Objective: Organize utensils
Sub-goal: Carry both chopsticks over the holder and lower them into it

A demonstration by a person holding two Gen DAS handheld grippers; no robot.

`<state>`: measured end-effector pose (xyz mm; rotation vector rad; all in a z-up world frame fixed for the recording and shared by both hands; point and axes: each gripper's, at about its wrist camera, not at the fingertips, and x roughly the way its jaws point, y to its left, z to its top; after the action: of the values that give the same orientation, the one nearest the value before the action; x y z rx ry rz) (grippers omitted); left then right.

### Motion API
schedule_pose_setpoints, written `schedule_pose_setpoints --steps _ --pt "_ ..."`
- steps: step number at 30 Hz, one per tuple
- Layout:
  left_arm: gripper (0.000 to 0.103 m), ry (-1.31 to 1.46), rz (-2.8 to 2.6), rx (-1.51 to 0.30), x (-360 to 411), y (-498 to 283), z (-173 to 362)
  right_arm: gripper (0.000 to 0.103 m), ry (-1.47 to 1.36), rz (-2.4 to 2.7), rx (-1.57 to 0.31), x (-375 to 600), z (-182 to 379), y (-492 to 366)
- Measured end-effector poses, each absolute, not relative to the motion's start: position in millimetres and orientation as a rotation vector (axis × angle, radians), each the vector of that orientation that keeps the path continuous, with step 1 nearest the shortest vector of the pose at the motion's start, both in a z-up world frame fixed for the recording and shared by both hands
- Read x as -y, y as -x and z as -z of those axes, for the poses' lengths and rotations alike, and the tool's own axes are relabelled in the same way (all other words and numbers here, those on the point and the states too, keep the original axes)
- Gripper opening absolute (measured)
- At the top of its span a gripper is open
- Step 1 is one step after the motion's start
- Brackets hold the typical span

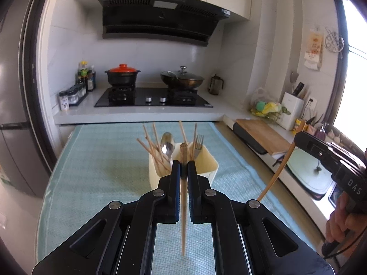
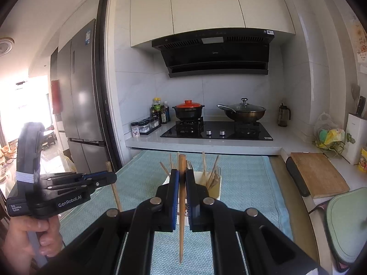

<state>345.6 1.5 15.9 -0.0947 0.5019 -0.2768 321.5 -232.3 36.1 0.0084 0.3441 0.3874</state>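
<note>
Evidently each gripper, left (image 1: 184, 168) and right (image 2: 182, 176), was clamped on one upright chopstick (image 1: 183, 197), hanging above the teal mat (image 1: 103, 171) just short of the cream holder (image 1: 211, 167), probably for dropping in among its chopsticks and cutlery.

In the left wrist view, our left gripper (image 1: 183, 167) hides the middle of the chopstick (image 1: 183, 217) it clamps and the near wall of the cream utensil holder (image 1: 206, 167), while our right hand (image 1: 339, 220) is cut off by the right edge. In the right wrist view, our right gripper (image 2: 181, 176) covers most of the holder (image 2: 216, 189), so we cannot tell its compartments apart, and our left hand (image 2: 27, 238) runs off the lower left corner. The labels on the bottles (image 2: 160, 112) by the stove are too small to read.
</note>
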Motion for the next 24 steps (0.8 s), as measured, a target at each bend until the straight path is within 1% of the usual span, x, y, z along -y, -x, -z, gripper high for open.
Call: schedule_pose_setpoints --steps 8,12,14,17,24 --pt "0.004 0.112 0.279 -0.357 -14 -383 -90 0.006 0.03 -0.391 -0.277 225 -83 -366" --pt "0.004 0.141 0.247 -0.29 -16 -416 -108 0.006 0.04 -0.376 -0.233 218 -103 -398" --pt "0.004 0.154 0.231 -0.285 -15 -437 -104 0.006 0.048 -0.373 -0.218 213 -107 -416" --pt "0.004 0.196 0.238 -0.345 -12 -472 -85 0.006 0.053 -0.381 -0.235 205 -99 -445" --pt "0.004 0.228 0.23 -0.518 0 -532 -16 0.006 0.032 -0.421 -0.398 192 -36 -507"
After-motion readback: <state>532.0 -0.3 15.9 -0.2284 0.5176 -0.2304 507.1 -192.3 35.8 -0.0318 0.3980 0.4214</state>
